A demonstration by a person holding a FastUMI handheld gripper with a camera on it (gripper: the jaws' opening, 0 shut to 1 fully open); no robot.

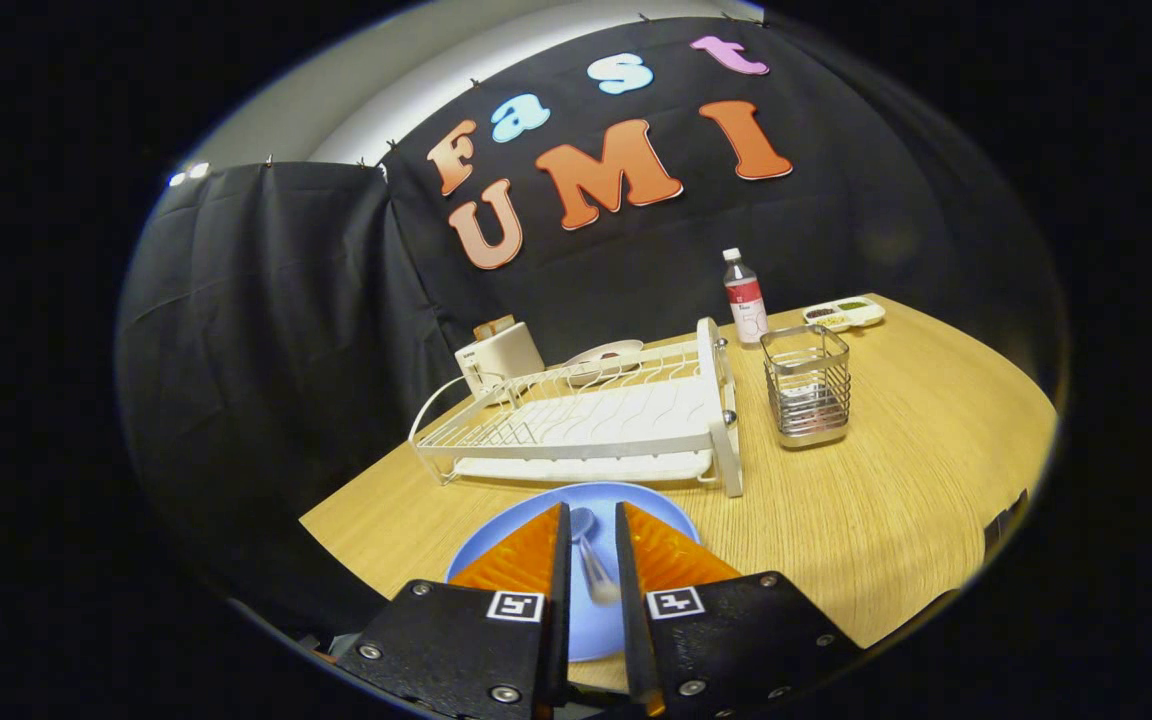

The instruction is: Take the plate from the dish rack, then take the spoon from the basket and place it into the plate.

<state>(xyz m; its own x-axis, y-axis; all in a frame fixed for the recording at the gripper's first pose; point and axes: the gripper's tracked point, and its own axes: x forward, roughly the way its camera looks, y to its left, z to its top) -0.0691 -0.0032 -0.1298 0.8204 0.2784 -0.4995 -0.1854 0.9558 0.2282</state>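
A light blue plate [496, 530] lies flat on the wooden table just in front of the white dish rack [596, 420]. A metal spoon [591, 560] rests in the plate, bowl end pointing toward the rack, and looks slightly blurred. My gripper [592, 510] hangs over the plate, its orange fingers [526, 555] standing on either side of the spoon. The gap between them is wider than the handle, so the gripper is open. The wire basket [808, 385] stands to the right of the rack and looks empty.
Behind the rack are a white toaster [499, 358] and a pale dish [604, 354]. A bottle [744, 298] and a small divided tray [844, 313] stand at the back right. Bare wooden table [896, 500] stretches right of the plate.
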